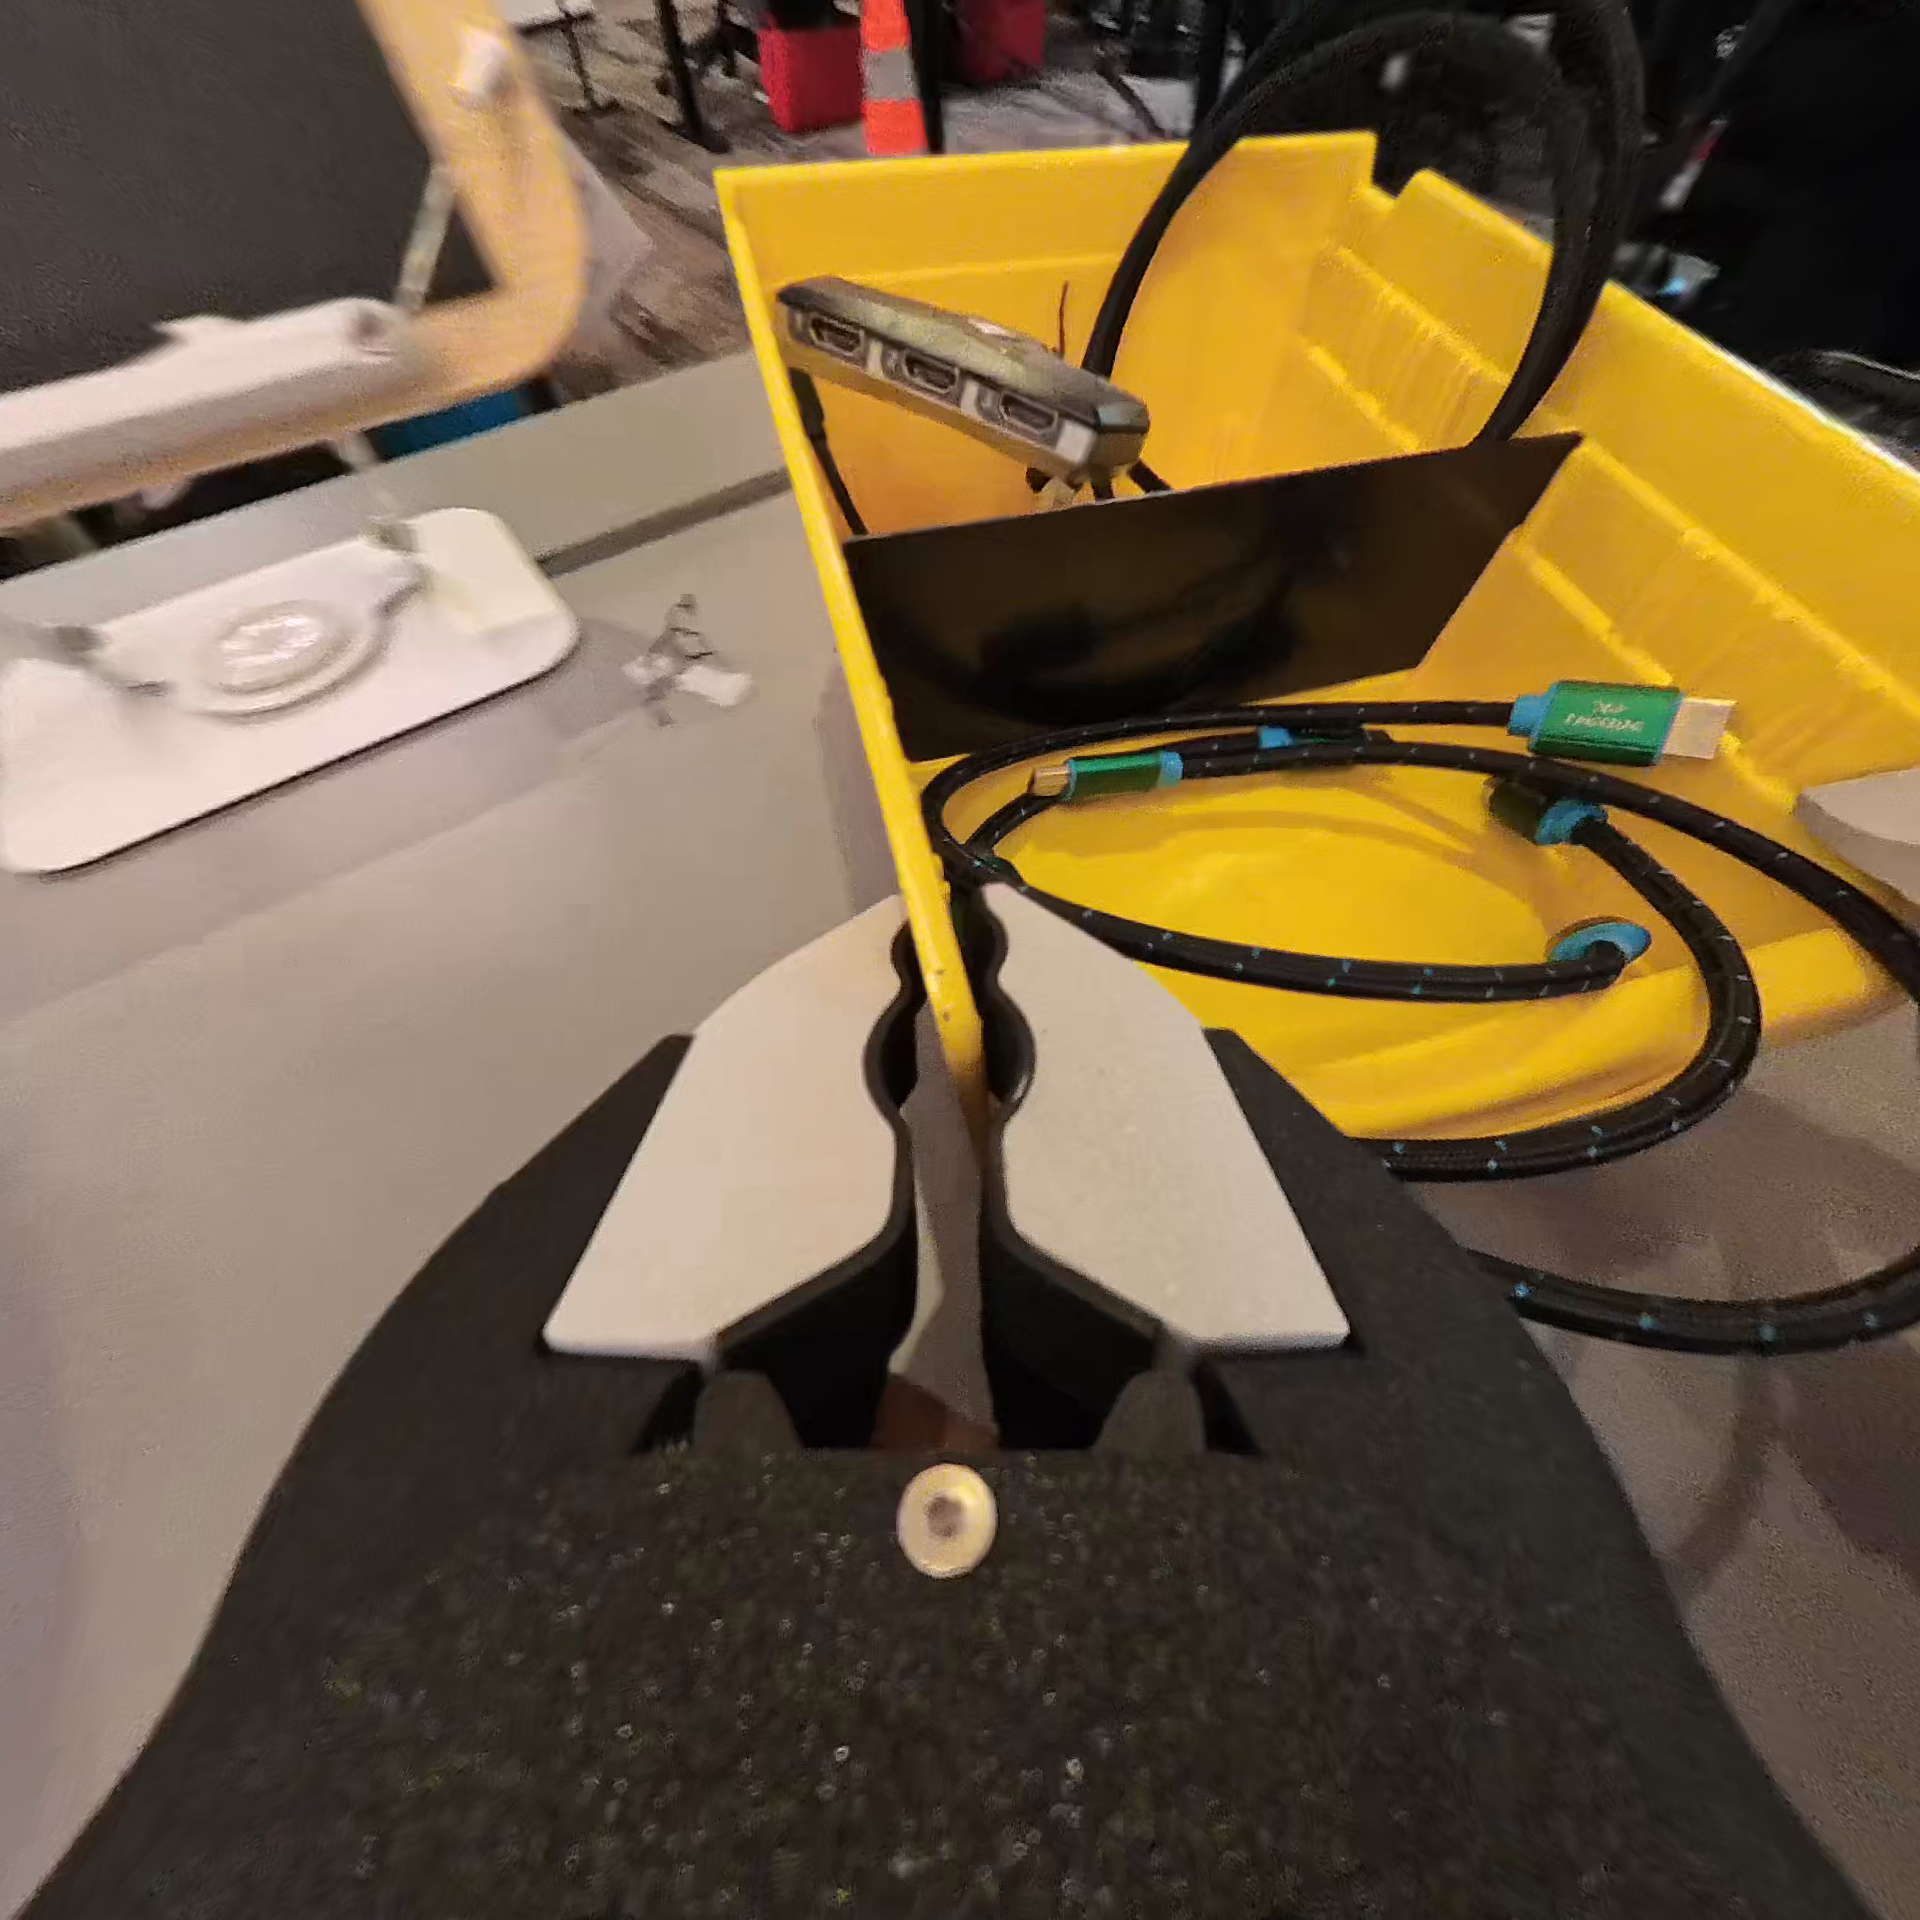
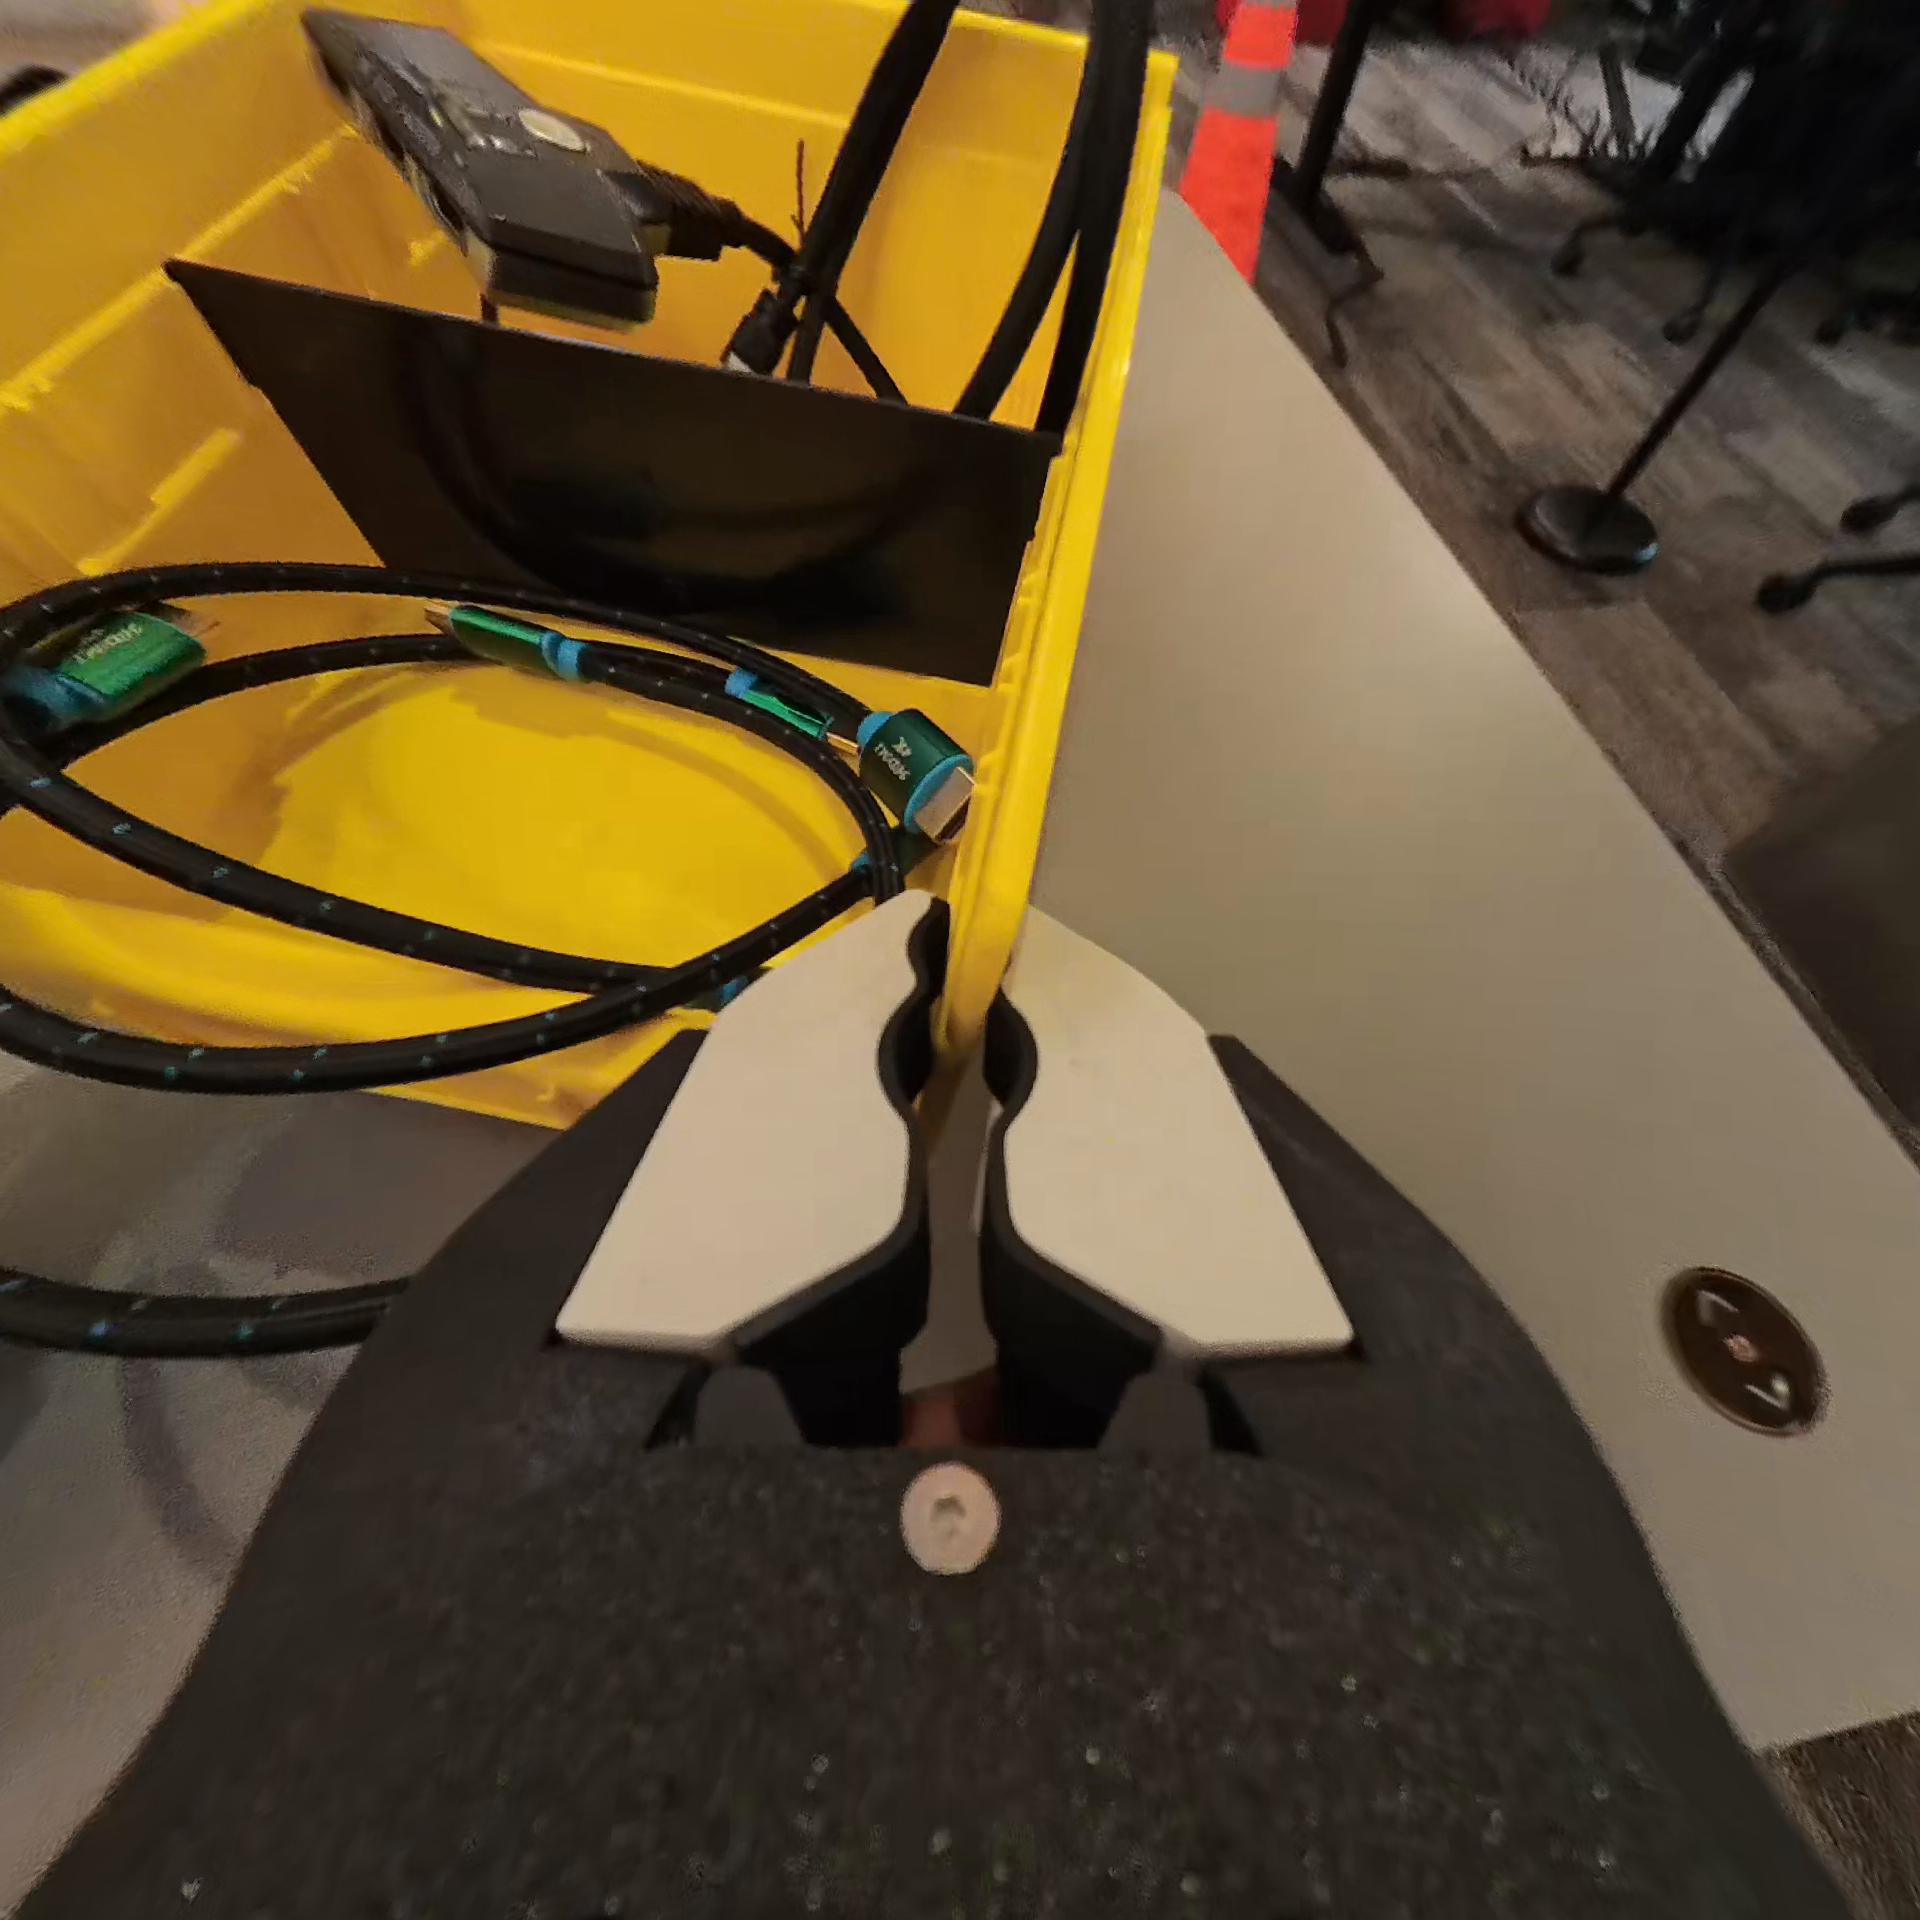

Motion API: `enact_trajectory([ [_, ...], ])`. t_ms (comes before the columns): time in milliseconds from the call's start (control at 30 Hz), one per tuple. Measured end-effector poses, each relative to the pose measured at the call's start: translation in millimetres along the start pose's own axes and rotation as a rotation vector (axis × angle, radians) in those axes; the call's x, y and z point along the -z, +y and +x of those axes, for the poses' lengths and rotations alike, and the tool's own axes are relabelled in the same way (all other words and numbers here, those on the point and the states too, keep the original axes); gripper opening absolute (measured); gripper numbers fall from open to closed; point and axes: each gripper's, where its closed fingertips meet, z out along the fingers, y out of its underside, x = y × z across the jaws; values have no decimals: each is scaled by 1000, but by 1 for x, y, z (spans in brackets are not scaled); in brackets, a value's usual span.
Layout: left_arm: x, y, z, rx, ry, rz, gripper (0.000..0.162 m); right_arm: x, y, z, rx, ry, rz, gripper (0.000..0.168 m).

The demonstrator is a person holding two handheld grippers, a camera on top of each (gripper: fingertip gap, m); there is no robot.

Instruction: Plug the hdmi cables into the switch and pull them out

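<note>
A yellow bin (image 1: 1455,343) stands on a grey table. A black HDMI switch (image 1: 961,369) with three empty ports hangs tilted in the far compartment, behind a black divider (image 1: 1164,592). It also shows in the right wrist view (image 2: 488,177). Braided black HDMI cables (image 1: 1299,961) lie coiled in the near compartment, with green plugs (image 1: 1600,720) (image 2: 914,769) lying loose. My left gripper (image 1: 943,935) is shut on the bin's left wall. My right gripper (image 2: 971,935) is shut on the bin's right wall (image 2: 1081,520).
A white stand base (image 1: 260,675) and a small metal clip (image 1: 681,660) lie on the table left of the bin. Thick black cables (image 1: 1558,260) drop into the far compartment. An orange cone (image 2: 1242,135) and stand feet (image 2: 1584,525) are on the floor beyond. A round grommet (image 2: 1740,1351) sits in the tabletop. My hands' fingertips stand some 20 centimeters from each other.
</note>
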Motion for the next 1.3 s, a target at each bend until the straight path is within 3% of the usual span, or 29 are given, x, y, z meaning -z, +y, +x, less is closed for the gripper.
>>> enact_trajectory([
  [233, 83, 44, -102, 80, -229, -25, 5, 4, -5, -126, 89, -206, 25, 3],
  [400, 103, 83, -148, 184, -267, -61, 7, -4, -1, -189, 146, -283, 6, 3],
  [567, 103, 89, -155, 176, -183, -53, 14, -19, 6, -203, 133, -289, -25, 3],
  [667, 134, 72, -159, 313, -98, 43, 27, -12, 2, -200, 173, -335, 0, 10],
  [700, 149, 68, -167, 361, -94, 74, 24, -5, -2, -197, 193, -341, 20, 15],
  [833, 224, 73, -245, 435, -248, 157, 24, 27, -23, -187, 302, -347, 139, 16],
  [967, 278, 119, -349, 366, -535, 47, 29, 50, -32, -215, 378, -419, 211, 16],
  [1033, 286, 135, -385, 317, -628, 8, 31, 60, -33, -250, 379, -523, 232, 16],
  [1167, 260, 155, -403, 342, -542, -54, 33, 88, -32, -335, 362, -788, 202, 25],
  [1233, 249, 159, -408, 369, -523, -56, 21, 106, -28, -378, 338, -930, 152, 30],
  [1267, 251, 162, -413, 363, -558, -66, 6, 111, -23, -396, 335, -975, 112, 31],
  [1300, 251, 163, -411, 352, -535, -75, 5, 113, -18, -411, 337, -996, 68, 34],
])
